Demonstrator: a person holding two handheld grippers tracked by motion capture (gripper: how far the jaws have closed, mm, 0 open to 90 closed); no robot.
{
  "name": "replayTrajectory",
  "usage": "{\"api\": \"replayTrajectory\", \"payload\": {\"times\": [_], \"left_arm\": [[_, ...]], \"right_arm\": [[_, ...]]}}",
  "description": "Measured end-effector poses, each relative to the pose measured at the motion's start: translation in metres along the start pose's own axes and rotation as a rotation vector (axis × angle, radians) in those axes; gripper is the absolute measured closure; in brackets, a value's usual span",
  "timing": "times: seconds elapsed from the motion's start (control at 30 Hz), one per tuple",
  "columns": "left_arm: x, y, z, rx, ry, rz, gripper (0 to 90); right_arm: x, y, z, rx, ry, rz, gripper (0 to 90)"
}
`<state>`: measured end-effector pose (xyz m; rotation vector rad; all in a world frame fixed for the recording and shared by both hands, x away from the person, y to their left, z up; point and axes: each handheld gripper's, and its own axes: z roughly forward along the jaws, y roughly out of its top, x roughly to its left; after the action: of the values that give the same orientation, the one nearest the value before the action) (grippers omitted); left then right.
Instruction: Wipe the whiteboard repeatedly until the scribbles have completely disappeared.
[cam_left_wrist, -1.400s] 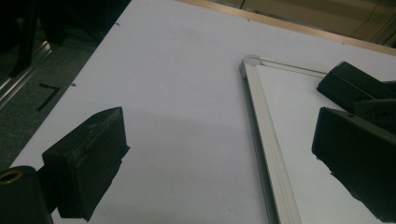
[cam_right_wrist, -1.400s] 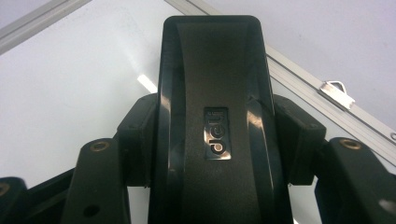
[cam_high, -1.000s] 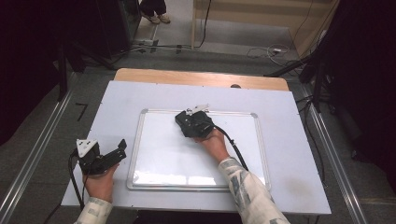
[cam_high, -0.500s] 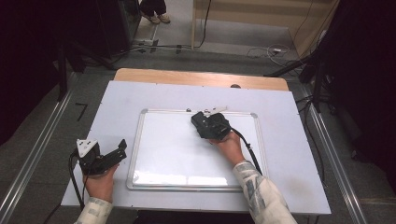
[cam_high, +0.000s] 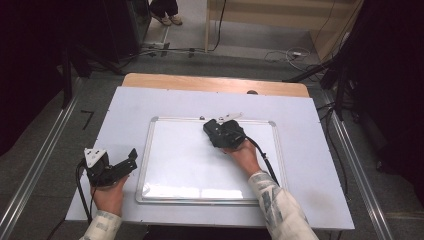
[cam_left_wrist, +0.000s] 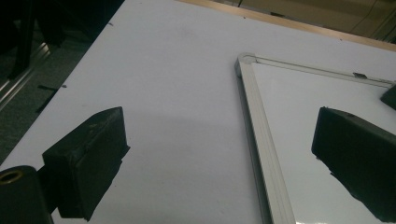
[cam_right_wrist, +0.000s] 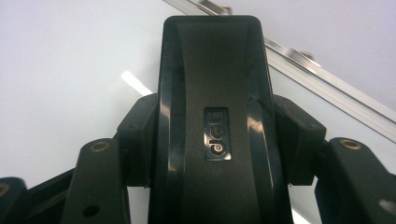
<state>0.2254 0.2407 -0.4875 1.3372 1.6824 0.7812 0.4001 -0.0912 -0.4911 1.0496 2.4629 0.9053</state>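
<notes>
So the black eraser (cam_right_wrist: 212, 116) sits pinched between the jaws of the right claw (cam_high: 223, 132), pressed down flat on the whiteboard (cam_high: 190, 165) near its top edge, a bit right of the middle. In the right gripper view you can see the jaws squeezing its sides, with a small logo badge on its curved back, and the board's silver frame running diagonally just beyond it. My guess is it's held low and flat like that so the wiping face stays in full contact with the board, which is what you'd want for wiping. The left claw (cam_high: 117, 167) is parked off the board on the white desk (cam_high: 310, 150), just beside the frame's left edge, with its jaws spread wide and nothing between them; I'd say it's just waiting out of the way, or ready to steady the board if it slides. The board lies flat in the middle of the desk, so the right arm reaches it all easily. Hard to tell stuff: the eraser's underside is hidden, so I can't say what the pad looks like, and I can't make out any marks on the board, just glare near the bottom. There's a small pale thing by the top frame right behind the claw, too tiny to identify.
</notes>
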Motion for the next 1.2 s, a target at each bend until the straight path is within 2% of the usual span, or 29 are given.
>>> {"api": "replayTrajectory", "payload": {"times": [0.23, 0.6, 0.9, 1.2], "left_arm": [[0.004, 0.000, -0.001, -0.005, 0.002, -0.011, 3.8], [0.003, 0.000, -0.002, -0.006, 0.003, -0.010, 3.8], [0.005, 0.000, -0.003, -0.007, 0.004, -0.013, 3.8], [0.003, 0.000, -0.003, -0.003, 0.005, -0.007, 3.8]], "right_arm": [[0.020, 0.015, 0.013, 0.004, 0.029, -0.033, 38.9], [0.034, 0.025, 0.022, -0.008, 0.043, -0.045, 38.9], [0.028, 0.022, 0.019, -0.013, 0.046, -0.051, 39.0], [-0.002, 0.004, 0.005, -0.011, 0.010, -0.005, 39.0]]}}
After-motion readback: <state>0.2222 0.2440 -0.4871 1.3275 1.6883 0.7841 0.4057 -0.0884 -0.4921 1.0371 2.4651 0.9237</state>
